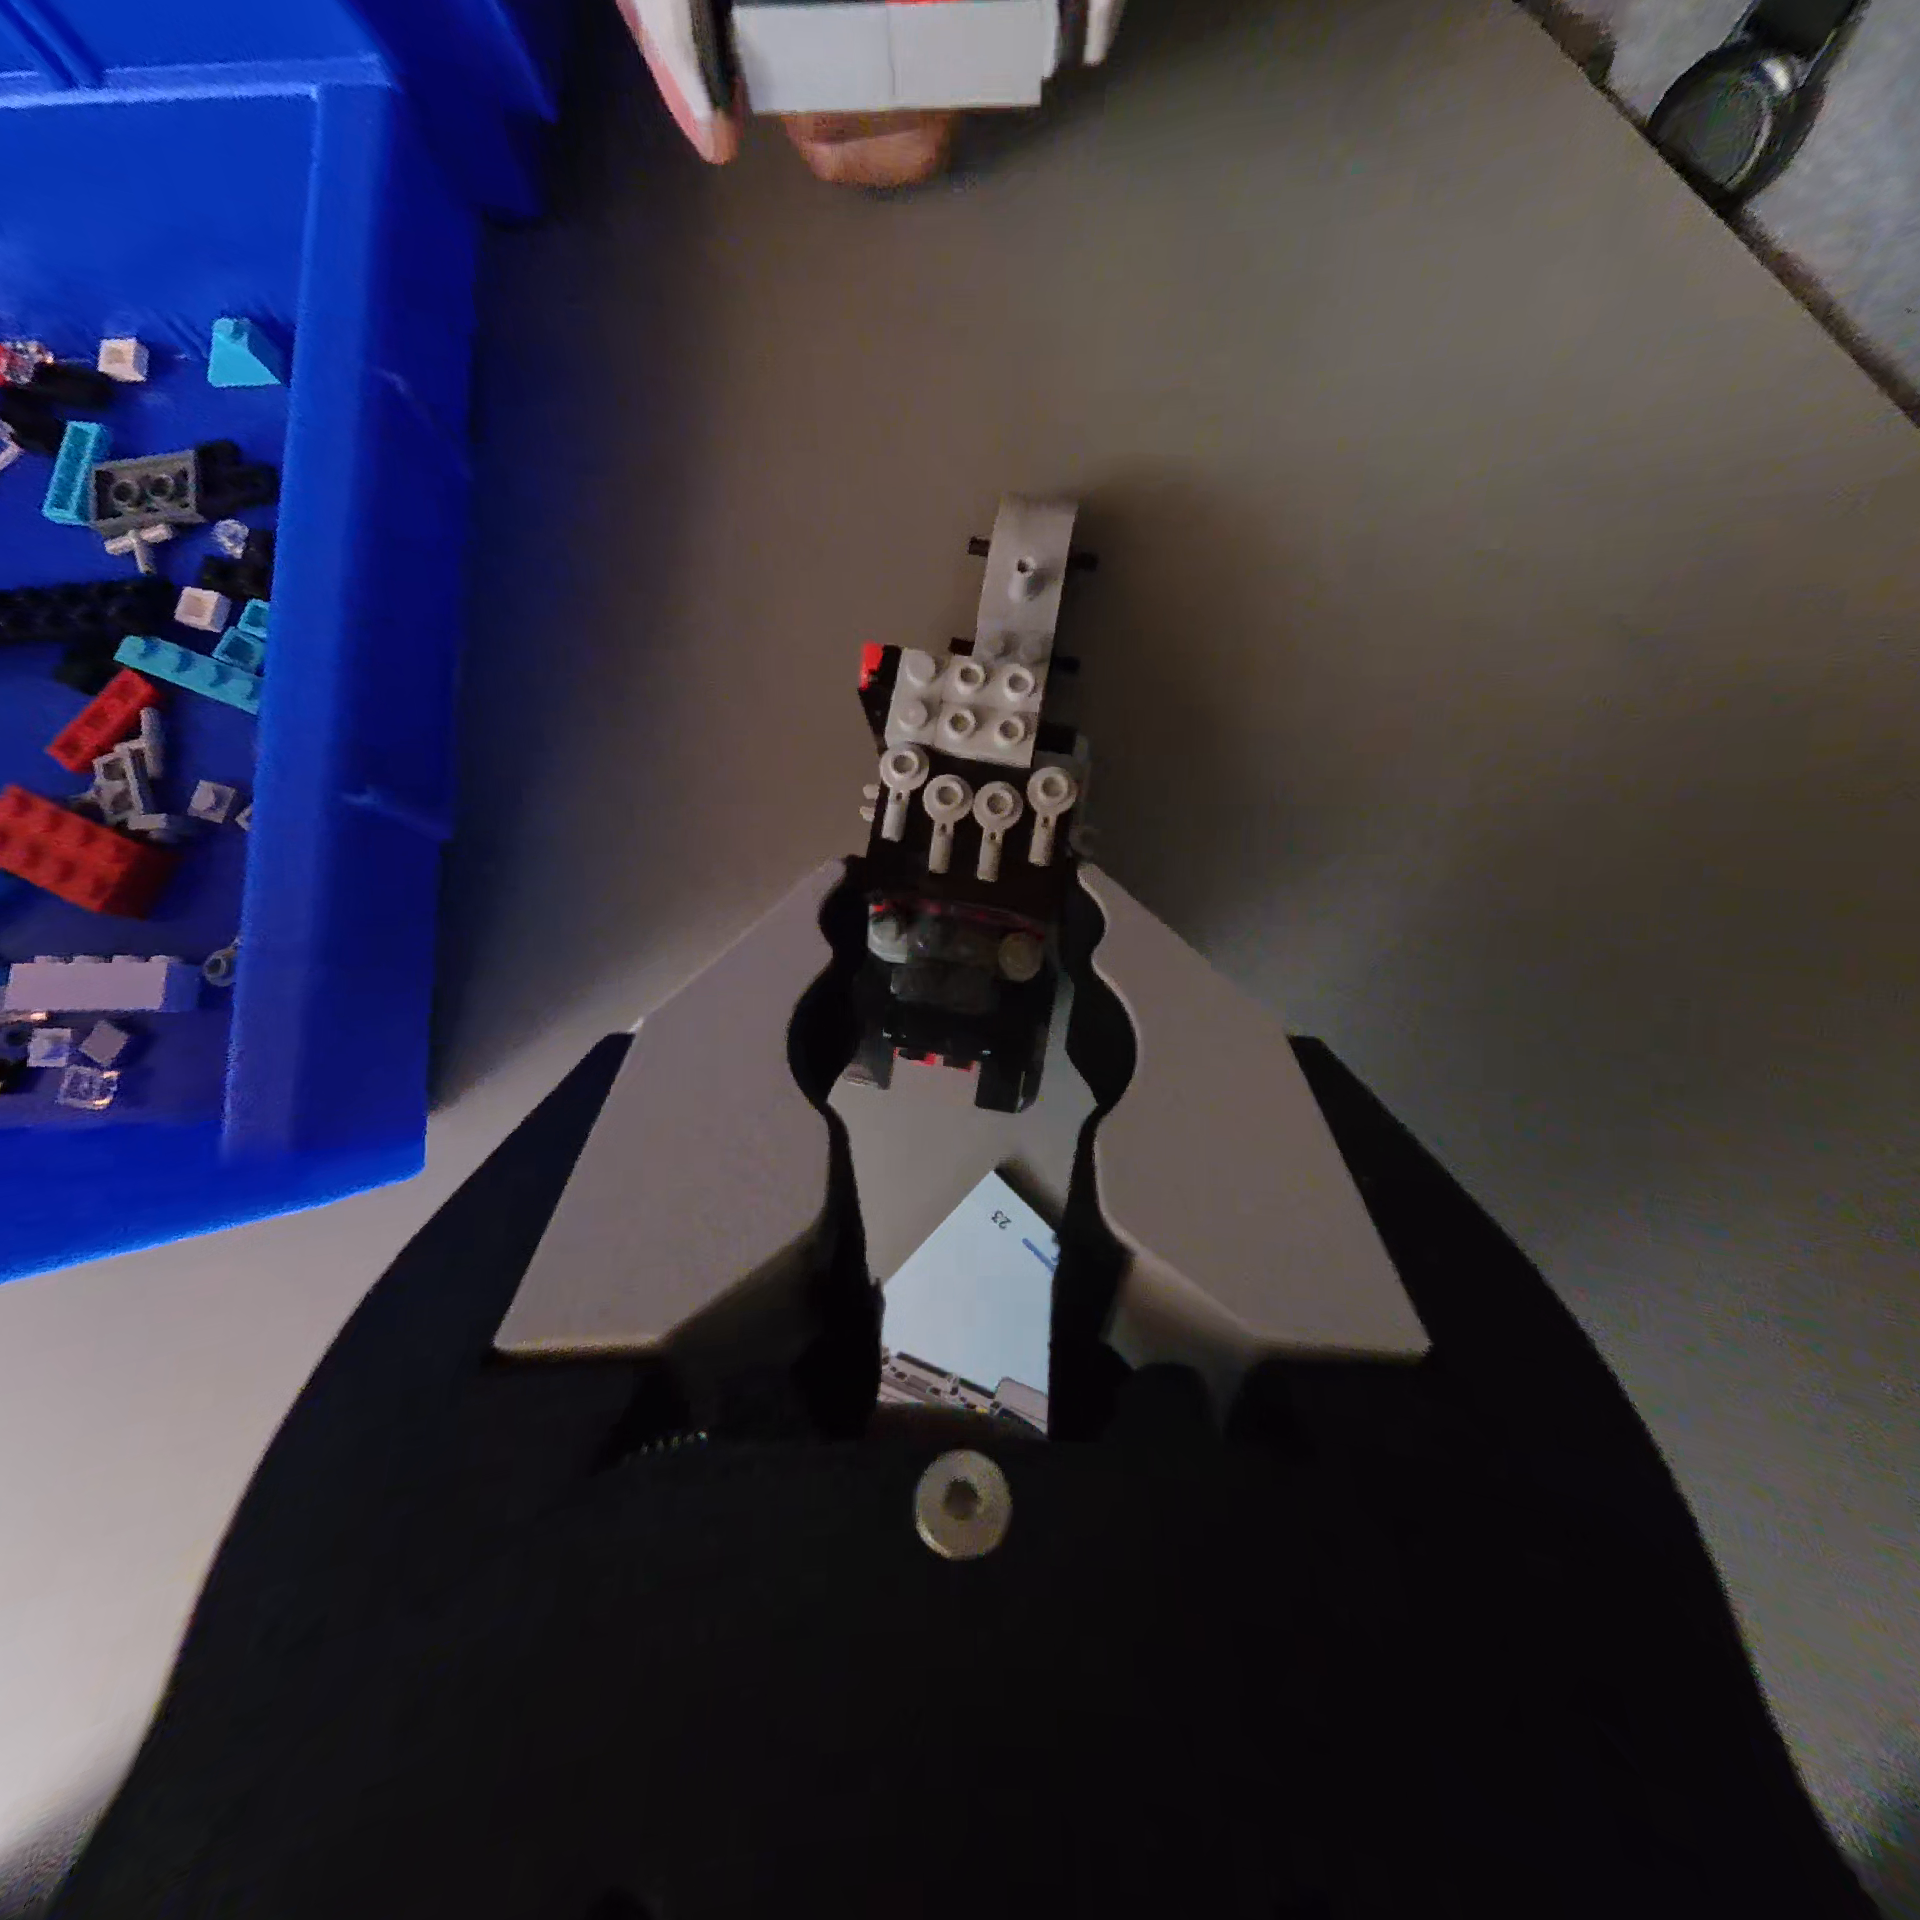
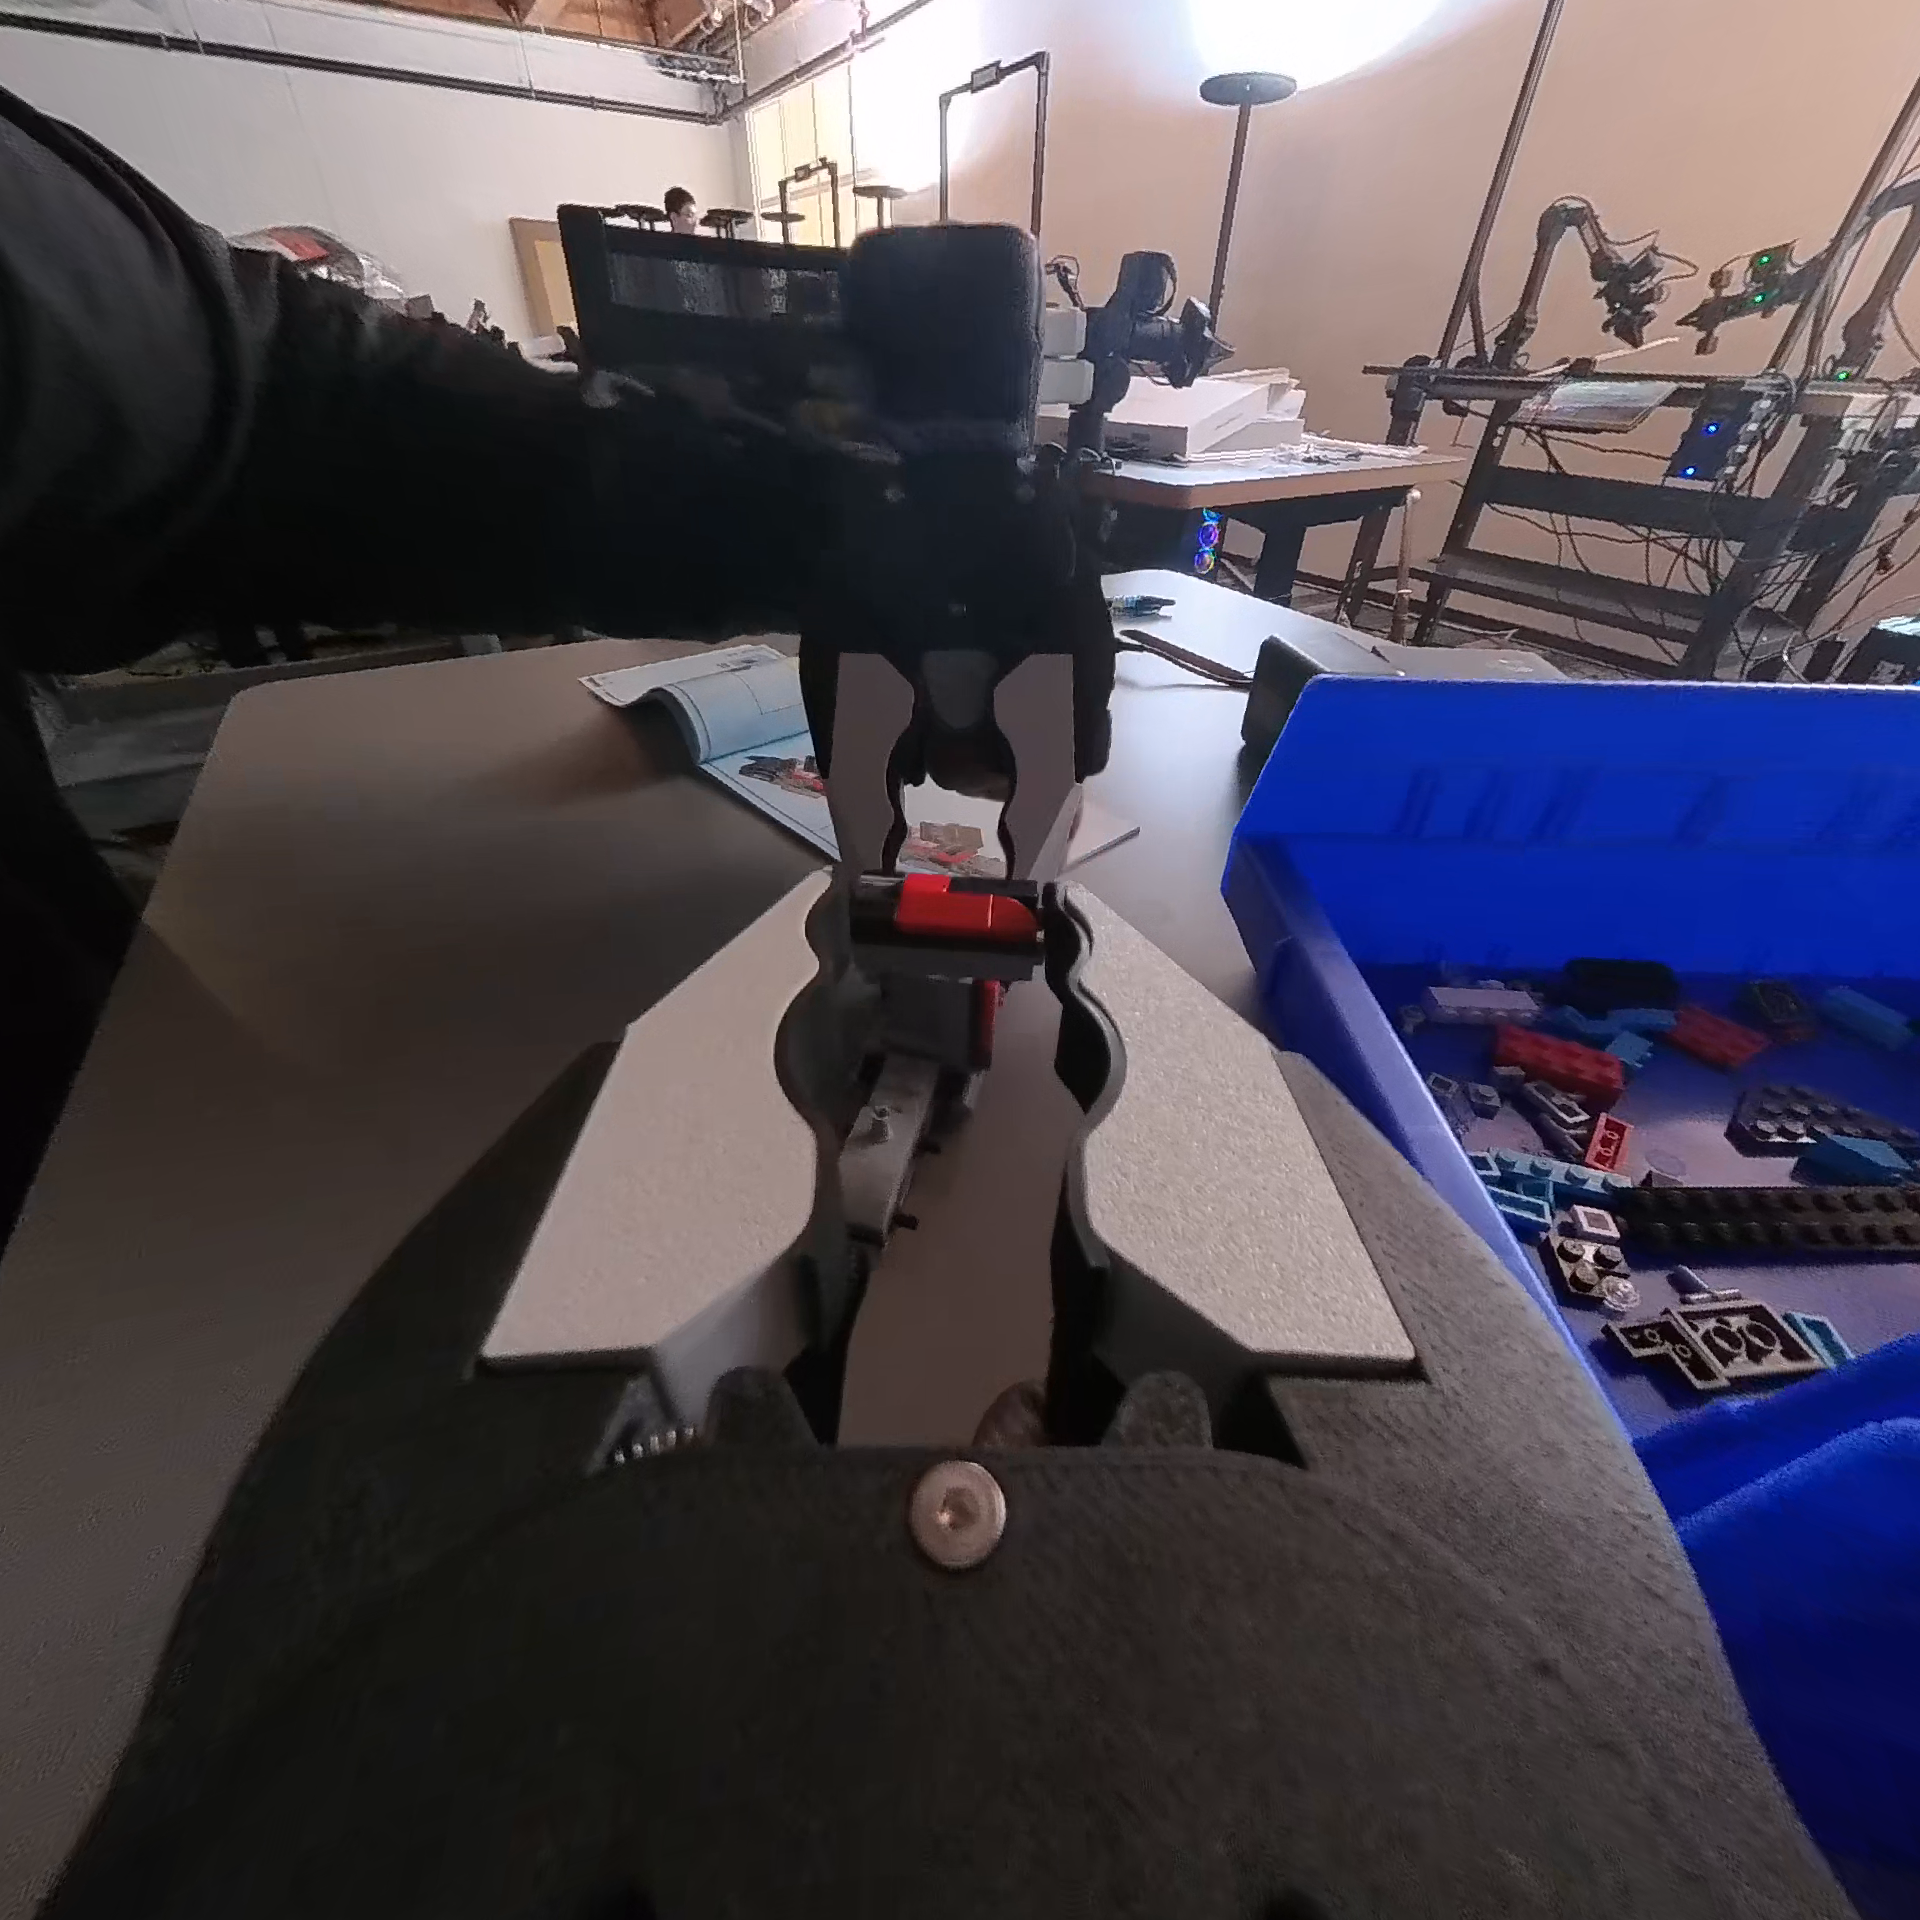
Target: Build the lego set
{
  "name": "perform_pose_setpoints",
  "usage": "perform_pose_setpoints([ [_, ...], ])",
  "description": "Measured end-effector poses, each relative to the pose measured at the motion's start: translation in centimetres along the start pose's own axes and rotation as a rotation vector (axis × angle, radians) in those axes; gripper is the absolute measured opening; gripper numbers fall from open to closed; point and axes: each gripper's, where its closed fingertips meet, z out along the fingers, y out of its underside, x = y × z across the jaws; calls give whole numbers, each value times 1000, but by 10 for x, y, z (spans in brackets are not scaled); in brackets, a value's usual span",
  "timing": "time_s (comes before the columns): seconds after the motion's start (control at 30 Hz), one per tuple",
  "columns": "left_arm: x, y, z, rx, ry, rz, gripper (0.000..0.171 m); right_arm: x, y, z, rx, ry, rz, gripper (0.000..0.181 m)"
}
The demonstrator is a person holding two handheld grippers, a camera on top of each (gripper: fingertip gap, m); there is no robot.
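The lego model, black with grey studded plates and a row of small grey levers, is clamped at its black end in my left gripper above the grey table. Its grey end sticks out free. In the right wrist view the left gripper points down, shut on the model's red-topped end. My right gripper has its jaws apart, and the model shows through the gap. Part of the right gripper shows at the top edge of the left wrist view, apart from the model.
A blue bin of loose bricks stands beside the model and also shows in the right wrist view. An open instruction booklet lies behind the left gripper. A black sleeve crosses from the left. The table edge runs nearby. There is about 10 cm between the tips of the two grippers.
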Motion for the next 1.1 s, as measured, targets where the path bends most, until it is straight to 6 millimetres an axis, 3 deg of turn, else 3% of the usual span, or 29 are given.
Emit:
perform_pose_setpoints([
  [0.17,7,-3,1,33,44,-161,37,1,-1,-1,7,6,5,37],
  [0.4,18,-14,3,112,76,-528,37,0,6,1,-71,-38,-5,38],
  [0.63,28,-24,9,241,151,-833,36,-20,13,13,-178,-171,-77,38],
  [0.83,38,-27,8,335,202,-952,36,-35,29,28,-252,-252,-134,39],
  [1.1,46,-28,4,443,256,-1035,36,-44,34,39,-283,-311,-180,38],
])
